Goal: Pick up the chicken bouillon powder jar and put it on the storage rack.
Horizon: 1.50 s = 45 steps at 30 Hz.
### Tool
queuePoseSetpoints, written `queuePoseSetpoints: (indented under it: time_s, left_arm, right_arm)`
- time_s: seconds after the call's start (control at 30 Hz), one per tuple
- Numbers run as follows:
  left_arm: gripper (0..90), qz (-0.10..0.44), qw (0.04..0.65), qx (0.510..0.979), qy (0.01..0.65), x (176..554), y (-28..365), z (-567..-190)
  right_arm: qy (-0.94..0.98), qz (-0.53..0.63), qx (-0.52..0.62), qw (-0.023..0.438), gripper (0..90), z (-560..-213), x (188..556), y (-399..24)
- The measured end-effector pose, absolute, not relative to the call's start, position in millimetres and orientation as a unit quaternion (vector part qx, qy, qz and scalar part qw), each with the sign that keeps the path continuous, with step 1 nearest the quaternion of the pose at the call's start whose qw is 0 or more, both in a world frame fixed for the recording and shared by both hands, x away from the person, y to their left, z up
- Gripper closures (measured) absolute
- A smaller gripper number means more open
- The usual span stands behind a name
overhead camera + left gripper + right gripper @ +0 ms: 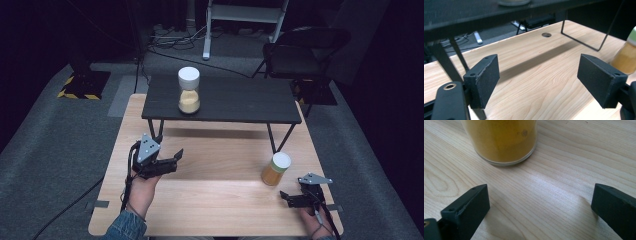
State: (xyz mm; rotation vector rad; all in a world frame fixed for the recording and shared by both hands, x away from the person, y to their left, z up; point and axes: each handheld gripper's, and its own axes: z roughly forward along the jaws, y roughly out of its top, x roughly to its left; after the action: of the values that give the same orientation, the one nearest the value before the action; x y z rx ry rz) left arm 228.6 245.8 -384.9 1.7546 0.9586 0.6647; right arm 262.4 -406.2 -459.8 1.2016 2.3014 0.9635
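A glass jar of yellow powder with a pale lid [276,169] stands on the wooden table [215,200] at the right. In the right gripper view the jar [501,140] is close ahead and a little left of my right gripper [539,205], which is open with bare wood between its jaws. From above, the right gripper [286,196] lies just below and right of that jar. My left gripper [176,159] is open over the table's left half, pointing right. Its view has the same jar [626,55] at the right edge, beyond the left gripper [541,77].
A low black shelf on thin metal legs [222,100] stands across the back of the table. A second jar with a white lid and pale powder [189,91] sits on its left part. A dark chair [300,50] and cables lie on the floor behind.
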Motion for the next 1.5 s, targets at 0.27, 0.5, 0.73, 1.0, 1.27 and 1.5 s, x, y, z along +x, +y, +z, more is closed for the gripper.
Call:
queuePoseSetpoints:
  time_s: [0.27,0.5,0.73,1.0,1.27,1.5]
  left_arm:
    - [18.0,0.267,0.454,0.749,0.402,221.8,240.2,-417.7]
    - [17.9,0.243,0.427,0.765,0.417,228.0,234.6,-440.5]
    - [17.7,0.231,0.403,0.769,0.438,231.9,228.9,-455.9]
    - [17.5,0.224,0.373,0.774,0.46,233.8,223.1,-464.9]
    - [16.7,0.218,0.336,0.787,0.469,241.8,215.0,-464.7]
    - [7.6,0.191,0.325,0.786,0.49,252.8,216.6,-461.2]
  right_arm:
    - [0.817,0.342,0.426,0.185,1.7,-459.8,262.4,-406.2]
    - [0.817,0.342,0.426,0.185,1.7,-459.8,262.4,-406.2]
    - [0.817,0.342,0.426,0.185,1.7,-459.8,262.4,-406.2]
    - [0.817,0.342,0.427,0.185,1.7,-459.8,262.4,-406.2]
    - [0.817,0.342,0.426,0.185,1.7,-459.8,262.4,-406.2]
    - [0.817,0.342,0.426,0.185,1.7,-459.8,262.4,-406.2]
